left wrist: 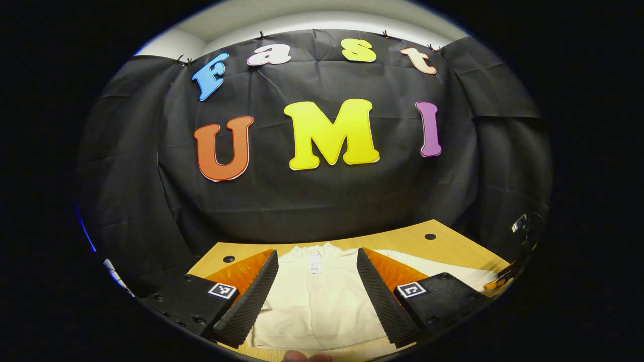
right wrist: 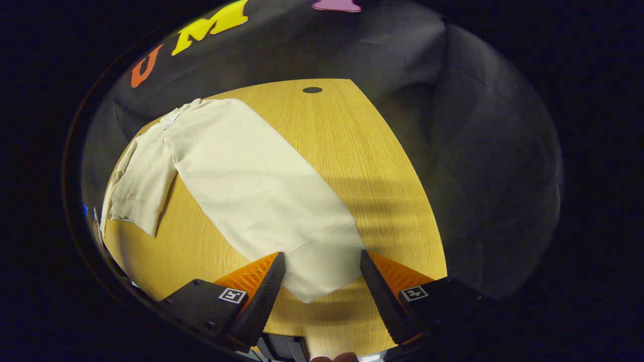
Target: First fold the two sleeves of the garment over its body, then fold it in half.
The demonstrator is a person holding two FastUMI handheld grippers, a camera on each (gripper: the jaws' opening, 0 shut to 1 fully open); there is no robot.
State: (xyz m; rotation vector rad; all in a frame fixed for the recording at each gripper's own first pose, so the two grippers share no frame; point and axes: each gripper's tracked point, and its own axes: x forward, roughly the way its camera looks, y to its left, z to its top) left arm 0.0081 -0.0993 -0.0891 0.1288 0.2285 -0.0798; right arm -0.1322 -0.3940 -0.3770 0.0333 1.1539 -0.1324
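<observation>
Standing here watching, and the right gripper point(right wrist: 322, 281) has its fingers spread wide, grasping nothing, hanging just above the cuff end of the long cream sleeve point(right wrist: 261, 196). That cuff pokes in between the two fingers, but neither one touches cloth as far as I can tell. From there the sleeve runs up toward 10 o'clock in the right gripper view, lying flat and straight on the pale wooden table point(right wrist: 362, 161), to where it joins the rest of the cream knit sweater point(right wrist: 138, 181) bunched near the far left edge.

The left gripper point(left wrist: 317, 296) is also released, jaws wide, hovering over the body of the sweater with a small white neck label point(left wrist: 314, 262) sitting at 12 o'clock from it.

So neither sleeve looks folded over the body from here, pretty much square one I'd say.

What could go sideways: the cuff is thin and flat on a slick tabletop, so if the right gripper closes too high it'll pinch air, and if it only nips the tip the cloth could slide out mid-swing. Also, dragging that long sleeve across could tug the whole sweater along, since nothing is pinning the body down. And the body looks rumpled near the 9 o'clock table edge, so a pull might slide it off.
</observation>
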